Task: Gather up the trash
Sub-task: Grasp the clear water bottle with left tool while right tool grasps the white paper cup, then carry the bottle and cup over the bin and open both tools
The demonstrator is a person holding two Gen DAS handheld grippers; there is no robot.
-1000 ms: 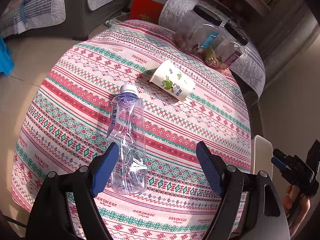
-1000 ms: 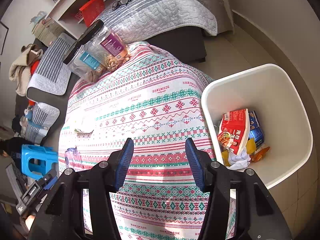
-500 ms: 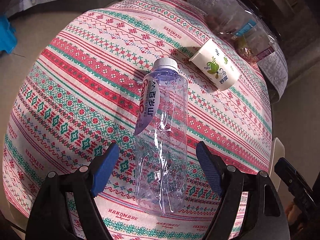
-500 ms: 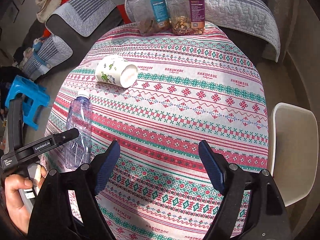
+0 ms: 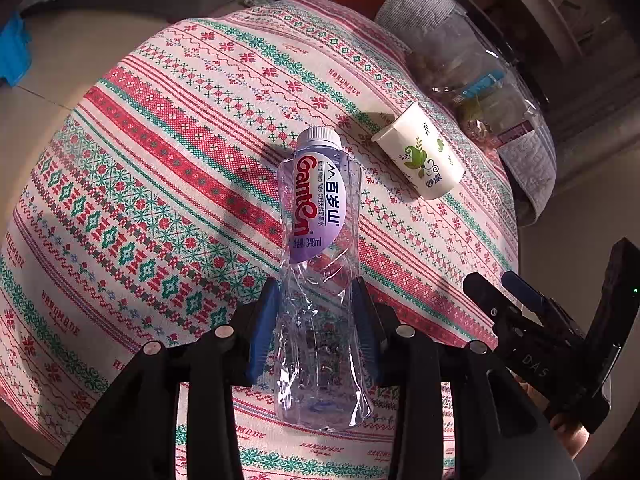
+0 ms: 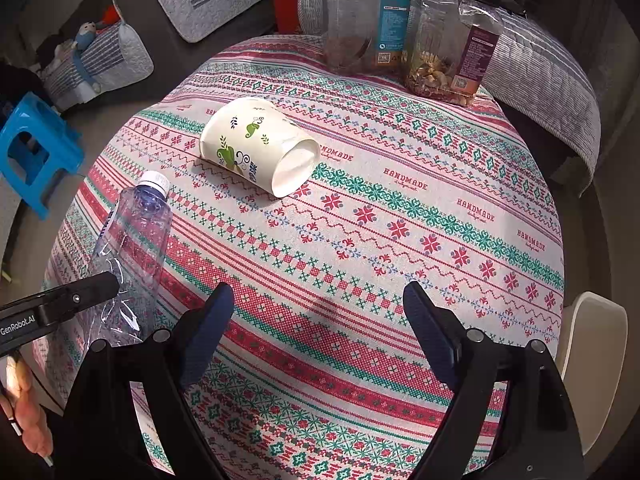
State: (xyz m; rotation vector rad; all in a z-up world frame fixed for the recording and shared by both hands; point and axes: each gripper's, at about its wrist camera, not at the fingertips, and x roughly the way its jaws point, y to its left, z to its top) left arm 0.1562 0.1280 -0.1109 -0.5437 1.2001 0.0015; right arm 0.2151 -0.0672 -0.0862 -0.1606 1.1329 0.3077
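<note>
I am in a home living room: my table [image 6: 400, 216] wears a patterned cloth printed "HANDMADE". Around it stand sofas [image 6: 208, 4] with quilted grey covers, a blue plastic stool [image 6: 32, 156] on the tiled floor, and two snack jars [image 6: 452, 40].

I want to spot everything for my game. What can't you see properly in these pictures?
- Bin: right view, only a white rim shows; the picture's edge and the right gripper cut it off, so its inside is hidden.
- Bottle base: right view, hidden behind the left gripper.
- Jars: left view, blurred near the edge; contents unclear.
- Jar labels: right view, print too small.
</note>
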